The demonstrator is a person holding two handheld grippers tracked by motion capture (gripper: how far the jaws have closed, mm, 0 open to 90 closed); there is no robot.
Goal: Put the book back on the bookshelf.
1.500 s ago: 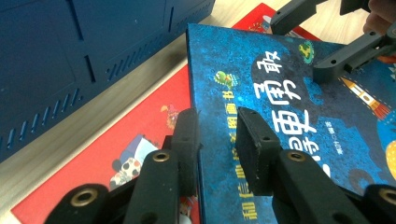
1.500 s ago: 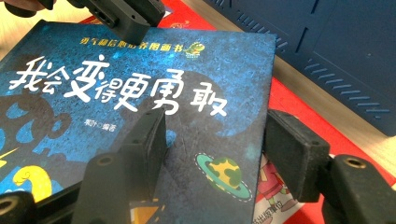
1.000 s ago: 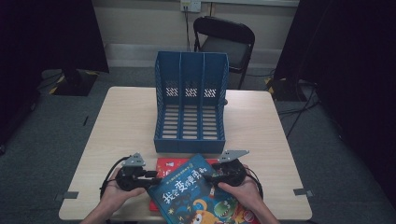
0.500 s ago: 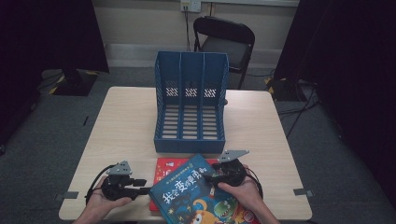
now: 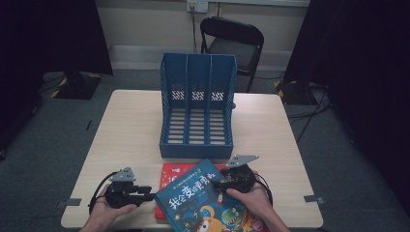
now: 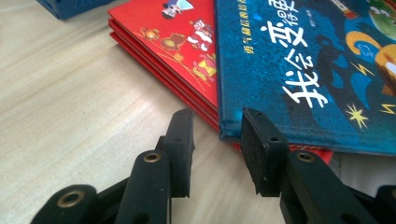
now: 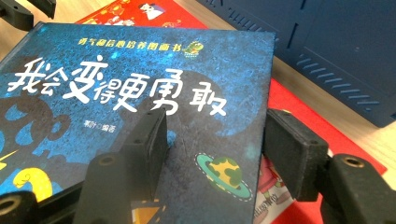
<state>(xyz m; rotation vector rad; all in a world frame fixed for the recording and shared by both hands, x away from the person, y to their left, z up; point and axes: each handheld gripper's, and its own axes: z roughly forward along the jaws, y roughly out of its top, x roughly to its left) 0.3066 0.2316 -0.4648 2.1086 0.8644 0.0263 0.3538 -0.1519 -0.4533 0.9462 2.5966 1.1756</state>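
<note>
A blue picture book (image 5: 203,203) lies askew on a stack of red books (image 5: 173,173) at the table's front edge. My left gripper (image 5: 146,191) is open just left of the stack. In the left gripper view its jaws (image 6: 217,147) stand apart at the blue book's near corner (image 6: 303,70), beside the red books (image 6: 173,42). My right gripper (image 5: 218,183) is open at the blue book's right side. In the right gripper view (image 7: 215,149) one jaw hangs over the cover (image 7: 116,93) and the other past its edge.
A blue three-slot file rack (image 5: 197,121) stands mid-table just behind the books, also close by in the right gripper view (image 7: 336,51). Bare tabletop (image 5: 125,135) lies on both sides of it. A black chair (image 5: 232,43) stands beyond the table.
My left gripper has drawn back to the left and toward the front edge, away from the books. The right gripper and the blue book have stayed put.
</note>
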